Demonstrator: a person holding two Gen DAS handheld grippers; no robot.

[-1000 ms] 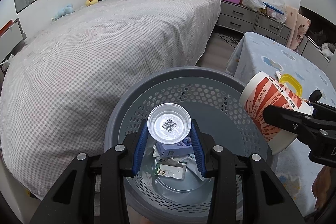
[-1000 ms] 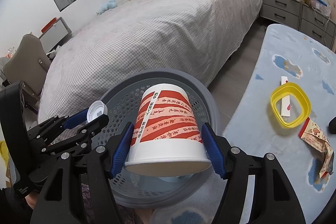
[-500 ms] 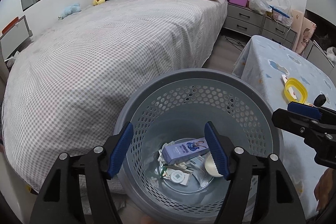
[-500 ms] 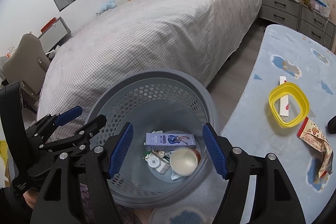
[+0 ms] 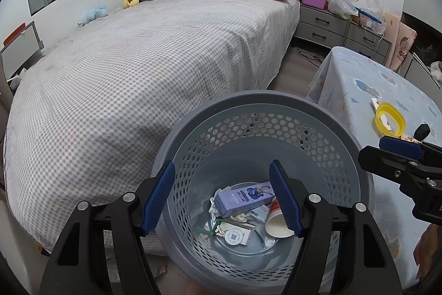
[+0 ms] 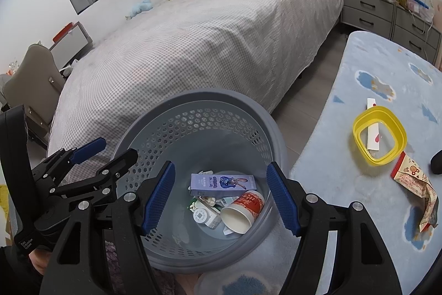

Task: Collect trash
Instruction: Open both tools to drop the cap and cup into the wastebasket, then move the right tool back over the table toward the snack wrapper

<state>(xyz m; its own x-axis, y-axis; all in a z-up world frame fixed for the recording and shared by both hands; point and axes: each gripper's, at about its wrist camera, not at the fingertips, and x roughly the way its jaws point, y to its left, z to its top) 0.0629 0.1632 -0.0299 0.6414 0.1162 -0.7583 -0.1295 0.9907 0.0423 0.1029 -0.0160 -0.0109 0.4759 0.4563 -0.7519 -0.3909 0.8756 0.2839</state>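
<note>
Dropped since a second ago: red paper cup (image 6: 243, 212) and white lid (image 5: 234, 235), now lying in the grey basket (image 5: 356, 165) among the purple box (image 5: 243, 198). Left tongs (image 5: 222, 198) and right tongs (image 6: 219, 198) both spread wide, empty, above the basket. Farther right on the surface (image 6: 345, 170): yellow ring (image 6: 379, 138), crumpled wrapper (image 6: 417, 184). Beyond, bed (image 5: 143, 51).

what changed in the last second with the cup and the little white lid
Both were let go and dropped into the grey basket: the red paper cup left the right tool and lies on its side at the bottom; the white lid left the left tool and lies beside it. Both tools hang open over the basket. The yellow ring and wrapper on the table stayed put.
</note>
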